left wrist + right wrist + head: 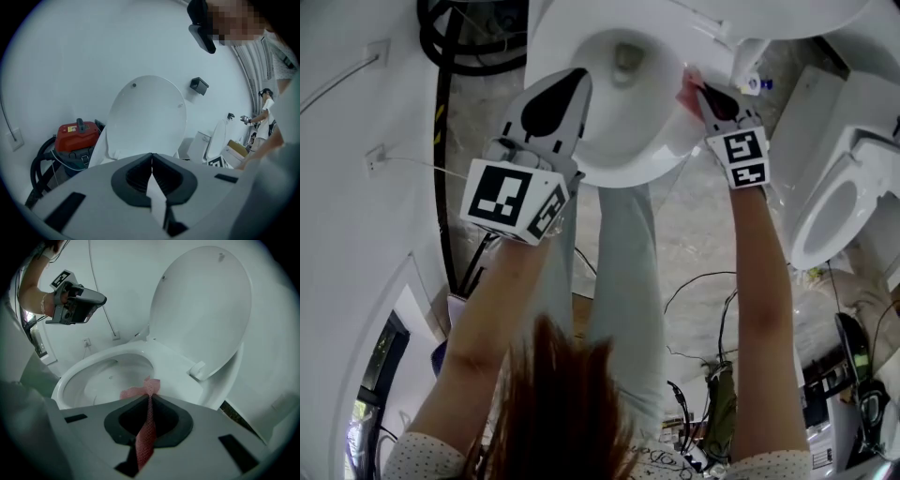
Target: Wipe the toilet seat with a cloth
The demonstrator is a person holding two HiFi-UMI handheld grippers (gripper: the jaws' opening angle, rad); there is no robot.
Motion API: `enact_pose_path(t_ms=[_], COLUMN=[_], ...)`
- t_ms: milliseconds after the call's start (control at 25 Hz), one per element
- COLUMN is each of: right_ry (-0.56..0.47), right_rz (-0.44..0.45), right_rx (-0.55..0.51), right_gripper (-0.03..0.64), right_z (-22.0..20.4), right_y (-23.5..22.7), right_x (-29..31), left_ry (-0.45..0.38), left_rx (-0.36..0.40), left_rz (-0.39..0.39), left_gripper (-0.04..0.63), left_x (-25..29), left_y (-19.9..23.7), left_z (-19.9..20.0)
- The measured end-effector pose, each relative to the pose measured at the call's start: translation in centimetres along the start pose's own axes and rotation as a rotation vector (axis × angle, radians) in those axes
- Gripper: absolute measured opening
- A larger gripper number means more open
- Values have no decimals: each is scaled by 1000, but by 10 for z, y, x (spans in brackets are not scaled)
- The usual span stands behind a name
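Readable text: none in any view.
Left-hand marker cube (514,201): black-and-white square patterns, no letters or digits.
Right-hand marker cube (742,157): likewise, patterns only.
Red vacuum cleaner (77,136), 9 o'clock in the left gripper view: yellow label (70,127), print too small to read.

Your cloth (144,439) is a pink open-weave fabric, rough and matt; the toilet seat (180,385) looks smooth, glossy and white; your right gripper (150,398) and left gripper (152,158) show matt grey plastic shells with dull black linings round the jaws; the vacuum cleaner (77,136) has a shiny red plastic casing.
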State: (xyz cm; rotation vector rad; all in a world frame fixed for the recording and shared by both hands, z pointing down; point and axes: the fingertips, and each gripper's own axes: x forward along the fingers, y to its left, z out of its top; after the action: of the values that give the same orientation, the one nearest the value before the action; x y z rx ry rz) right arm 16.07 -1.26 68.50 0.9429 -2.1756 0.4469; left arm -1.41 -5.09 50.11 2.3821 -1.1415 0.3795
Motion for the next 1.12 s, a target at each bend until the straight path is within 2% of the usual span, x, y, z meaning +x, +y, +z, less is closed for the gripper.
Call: enact_pose_path(t_ms=[560,1120], right_ry=[-5,2], right_rz=[24,-59], right_rx=[27,126], right_gripper=[31,31], right_z=[-17,-29], right_y=[35,61], right_x=[-14,-20], left_ry=[-8,18], left_rx=[-19,-16], left_rz=[63,-10], left_gripper=[3,3], left_x=[-25,-40], left_y=[-4,5], left_z=[-9,-18])
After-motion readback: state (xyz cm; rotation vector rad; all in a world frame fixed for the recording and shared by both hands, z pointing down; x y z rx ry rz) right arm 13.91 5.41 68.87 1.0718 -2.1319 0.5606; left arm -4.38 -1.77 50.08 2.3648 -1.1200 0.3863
